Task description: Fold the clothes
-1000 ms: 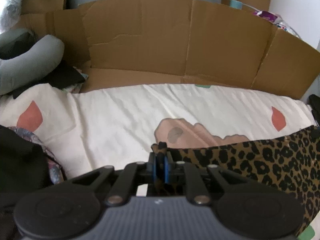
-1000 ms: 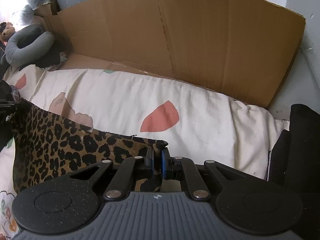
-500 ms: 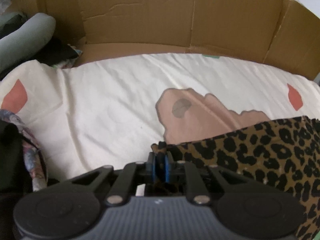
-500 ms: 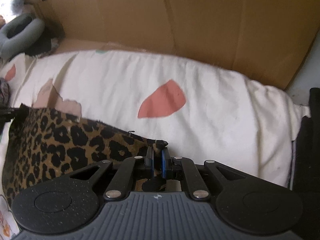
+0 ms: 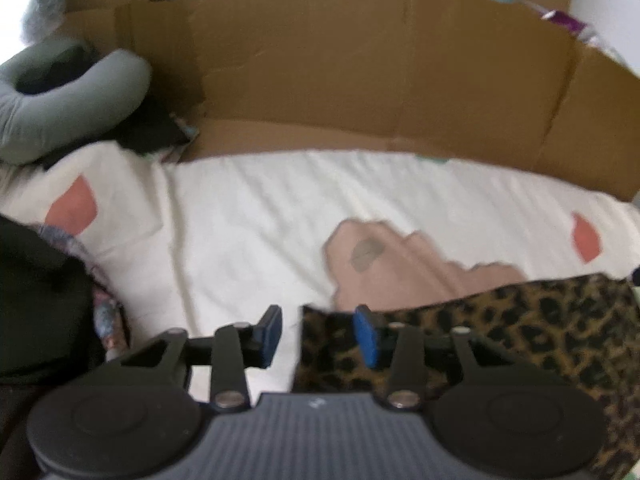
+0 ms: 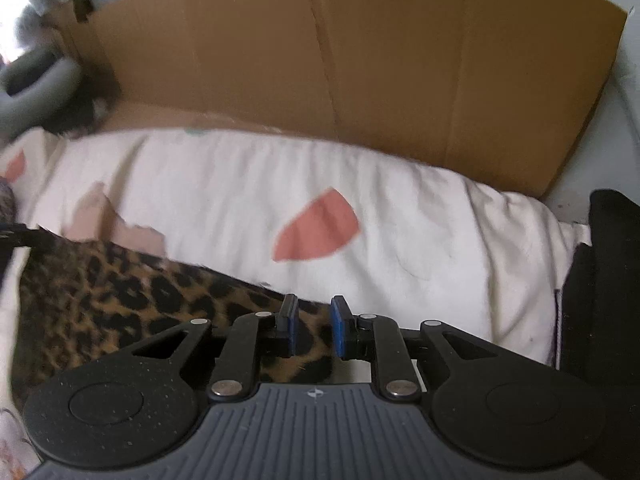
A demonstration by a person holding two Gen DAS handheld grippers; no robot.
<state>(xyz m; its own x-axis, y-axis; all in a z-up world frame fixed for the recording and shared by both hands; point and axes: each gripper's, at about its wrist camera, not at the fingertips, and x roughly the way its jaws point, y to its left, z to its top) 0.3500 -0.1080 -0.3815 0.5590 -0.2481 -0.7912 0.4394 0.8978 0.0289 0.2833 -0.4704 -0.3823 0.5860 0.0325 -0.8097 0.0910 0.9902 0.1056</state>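
Garment: the leopard-print cloth [image 5: 500, 320] lies flat on the bed's cream sheet [image 5: 280, 208], its far edge towards the cardboard panel [image 5: 360, 72].
Left hand-held gripper [image 5: 318, 334]: jaws have just been opening; they stand well apart, the cloth's corner between them, apparently unpressed (view blurred).
Right hand-held gripper [image 6: 312, 326]: jaws have just been opening; slightly parted, the cloth's edge between them, released.
Risk: a pad snagging the fabric on withdrawal would drag the corner and undo the fold.
Risk: uneven release could skew the edge.
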